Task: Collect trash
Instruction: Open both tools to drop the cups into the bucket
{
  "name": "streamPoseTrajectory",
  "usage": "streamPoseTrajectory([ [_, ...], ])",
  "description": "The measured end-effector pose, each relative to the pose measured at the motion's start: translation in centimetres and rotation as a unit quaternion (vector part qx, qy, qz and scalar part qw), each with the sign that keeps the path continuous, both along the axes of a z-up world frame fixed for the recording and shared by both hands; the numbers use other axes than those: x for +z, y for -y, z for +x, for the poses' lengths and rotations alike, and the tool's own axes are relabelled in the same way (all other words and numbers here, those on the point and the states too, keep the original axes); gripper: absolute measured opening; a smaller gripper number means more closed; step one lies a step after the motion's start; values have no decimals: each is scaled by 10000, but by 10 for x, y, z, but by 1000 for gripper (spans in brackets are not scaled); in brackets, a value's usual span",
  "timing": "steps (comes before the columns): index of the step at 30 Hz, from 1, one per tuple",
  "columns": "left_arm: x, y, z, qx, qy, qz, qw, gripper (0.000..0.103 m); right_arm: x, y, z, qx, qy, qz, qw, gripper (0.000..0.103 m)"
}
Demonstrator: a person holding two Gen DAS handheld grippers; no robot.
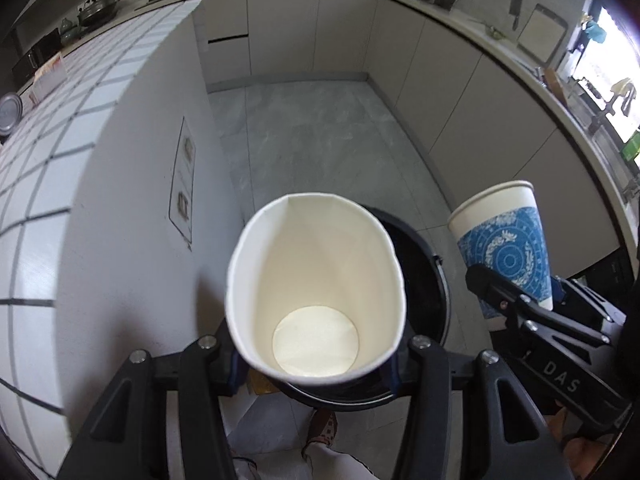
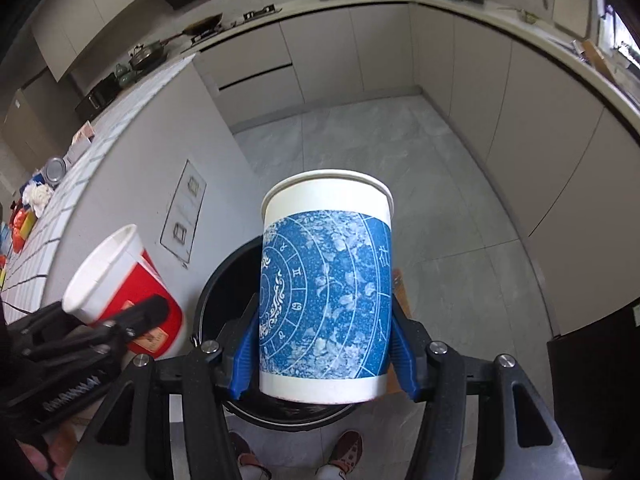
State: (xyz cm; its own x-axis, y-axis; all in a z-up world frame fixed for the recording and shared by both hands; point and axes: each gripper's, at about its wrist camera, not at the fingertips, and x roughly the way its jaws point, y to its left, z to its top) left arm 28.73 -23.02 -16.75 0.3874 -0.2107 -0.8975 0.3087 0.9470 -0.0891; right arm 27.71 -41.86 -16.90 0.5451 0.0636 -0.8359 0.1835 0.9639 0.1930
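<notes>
Two paper cups are in play, one in each gripper, and one black trash bin (image 2: 216, 300) stands on the grey floor (image 2: 400, 152) below them, beside the end wall of the tiled worktop (image 1: 60, 92). The left gripper (image 1: 316, 356) grasps the red-and-white cup (image 2: 124, 292): in the left wrist view the cup sits squarely between the two fingers (image 1: 234, 372), its open mouth tilted toward the camera so that the cream inside and the round bottom show, and its rim is pressed into an oval by the grip. In the right wrist view the same cup shows its red side and white rim, held at the lower left, just beside the bin's left edge. The right gripper (image 2: 324, 344) grasps the blue-patterned cup (image 2: 326, 292), which stands nearly upright between the blue finger pads (image 2: 246, 356), both pads pressing on its lower sides. This cup hangs directly over the bin's dark opening, its white base covering the near part of the rim. In the left wrist view the bin's rim (image 1: 438, 280) curves out from behind the red-and-white cup, so that cup too is over the bin. The person's two shoes (image 2: 344, 450) show on the floor just below the bin.
</notes>
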Motion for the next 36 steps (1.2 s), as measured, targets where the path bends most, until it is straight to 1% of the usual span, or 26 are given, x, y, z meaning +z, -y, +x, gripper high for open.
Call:
streamPoseTrajectory([
  [6, -23, 1, 6, 183, -161, 258, 9994, 53, -30, -10, 19, 230, -304, -109, 9992, 59],
  [11, -36, 10, 10, 204, -367, 441, 9981, 54, -57, -11, 32, 355, -594, -128, 9975, 59],
  [14, -42, 13, 10, 240, -479, 529, 9972, 57, -62, -10, 37, 402, -651, -146, 9970, 59],
  [16, -45, 14, 13, 275, -563, 568, 9964, 62, -65, -10, 40, 473, -714, -124, 9962, 62],
  [18, -50, 17, 15, 289, -674, 623, 9954, 63, -68, -12, 42, 504, -784, -203, 9954, 64],
  [20, -54, 20, 16, 259, -797, 696, 9941, 64, -70, -13, 43, 500, -839, -264, 9949, 64],
  [22, -53, 20, 21, 272, -850, 771, 9930, 70, -70, -11, 45, 457, -836, -220, 9952, 64],
  [23, -51, 20, 19, 293, -837, 769, 9931, 71, -69, -11, 45, 437, -831, -205, 9954, 64],
  [25, -49, 19, 19, 324, -777, 842, 9929, 77, -67, -11, 44, 426, -821, -229, 9955, 65],
  [27, -47, 17, 19, 324, -784, 874, 9925, 80, -64, -11, 42, 411, -805, -255, 9956, 67],
  [29, -42, 15, 17, 342, -768, 805, 9932, 80, -61, -11, 40, 375, -776, -277, 9959, 69],
  [32, -39, 12, 20, 308, -683, 810, 9939, 80, -53, -10, 36, 277, -681, -268, 9969, 72],
  [33, -36, 11, 19, 269, -720, 748, 9942, 80, -51, -9, 34, 250, -661, -254, 9972, 72],
  [36, -24, 9, 16, 255, -558, 675, 9958, 80, -40, -11, 28, 148, -538, -240, 9982, 72],
])
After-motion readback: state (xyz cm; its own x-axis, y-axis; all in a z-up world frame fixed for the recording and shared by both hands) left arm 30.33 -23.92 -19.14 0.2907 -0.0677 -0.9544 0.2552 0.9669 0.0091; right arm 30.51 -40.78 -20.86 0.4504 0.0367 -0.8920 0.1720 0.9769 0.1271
